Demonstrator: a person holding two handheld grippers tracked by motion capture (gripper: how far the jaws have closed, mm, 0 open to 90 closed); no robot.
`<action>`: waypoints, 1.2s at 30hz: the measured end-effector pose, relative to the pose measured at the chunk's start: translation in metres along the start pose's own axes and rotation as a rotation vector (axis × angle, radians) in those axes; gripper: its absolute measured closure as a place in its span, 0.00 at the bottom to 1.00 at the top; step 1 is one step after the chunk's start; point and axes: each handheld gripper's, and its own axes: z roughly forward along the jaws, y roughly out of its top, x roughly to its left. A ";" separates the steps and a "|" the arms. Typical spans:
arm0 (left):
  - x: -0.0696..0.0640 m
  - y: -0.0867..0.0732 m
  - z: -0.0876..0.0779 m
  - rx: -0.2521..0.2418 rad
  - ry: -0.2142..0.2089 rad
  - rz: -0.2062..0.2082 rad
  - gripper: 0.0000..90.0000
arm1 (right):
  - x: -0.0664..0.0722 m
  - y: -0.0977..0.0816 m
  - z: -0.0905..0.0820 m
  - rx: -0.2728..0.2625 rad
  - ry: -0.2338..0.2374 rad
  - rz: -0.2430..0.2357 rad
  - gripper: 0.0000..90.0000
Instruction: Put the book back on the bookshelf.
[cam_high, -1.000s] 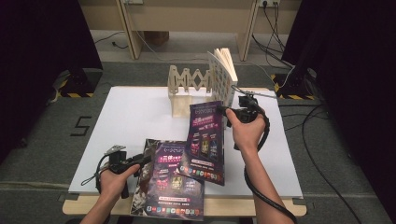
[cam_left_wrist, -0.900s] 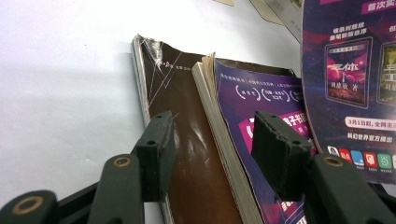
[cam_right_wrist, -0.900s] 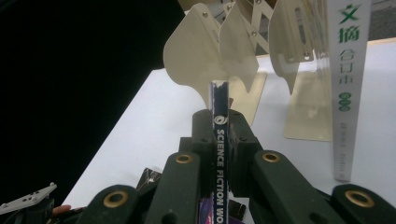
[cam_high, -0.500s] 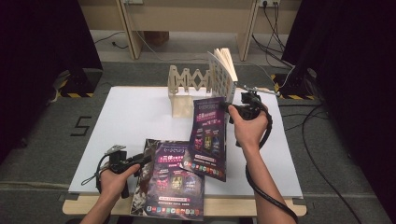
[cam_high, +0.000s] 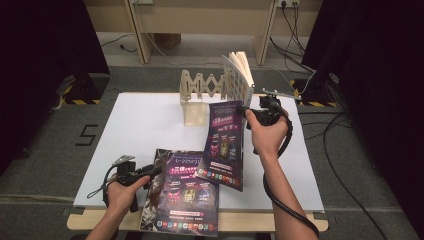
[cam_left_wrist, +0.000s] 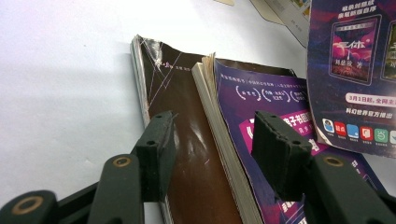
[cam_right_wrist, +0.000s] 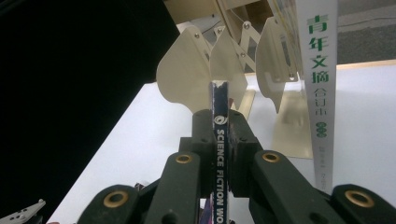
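Note:
My right gripper (cam_high: 246, 111) is shut on the spine of a purple magazine (cam_high: 224, 145), which hangs tilted above the table. Its spine (cam_right_wrist: 219, 140) is pinched between the jaws and points at the cream dividers of a wooden rack (cam_right_wrist: 205, 74). The rack (cam_high: 200, 92) stands at the table's back centre with a white-spined book (cam_right_wrist: 320, 70) in its right slot. My left gripper (cam_left_wrist: 217, 154) is open, low at the left edge of two stacked magazines. A purple magazine (cam_left_wrist: 261, 121) lies on a brown-covered one (cam_left_wrist: 187, 135). The same stack (cam_high: 185, 197) lies at the table's front edge, beside the left gripper (cam_high: 154, 171).
The white table top (cam_high: 140, 130) spreads left of the rack. Cables (cam_high: 345, 150) trail over the grey floor on the right. Wooden legs of other furniture (cam_high: 137, 30) stand behind the table.
The right gripper has lifted the hanging magazine slightly and edged it toward the rack. The left gripper stays at the stack.

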 end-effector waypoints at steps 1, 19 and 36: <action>0.000 0.000 0.000 0.001 0.001 0.001 0.54 | 0.001 0.001 0.000 0.000 0.000 0.007 0.94; 0.000 0.000 0.000 0.000 0.001 0.001 0.54 | 0.003 0.010 -0.003 -0.034 -0.017 -0.013 0.94; 0.001 0.000 0.000 0.000 0.000 0.000 0.54 | 0.006 0.018 -0.003 -0.058 -0.032 -0.020 0.94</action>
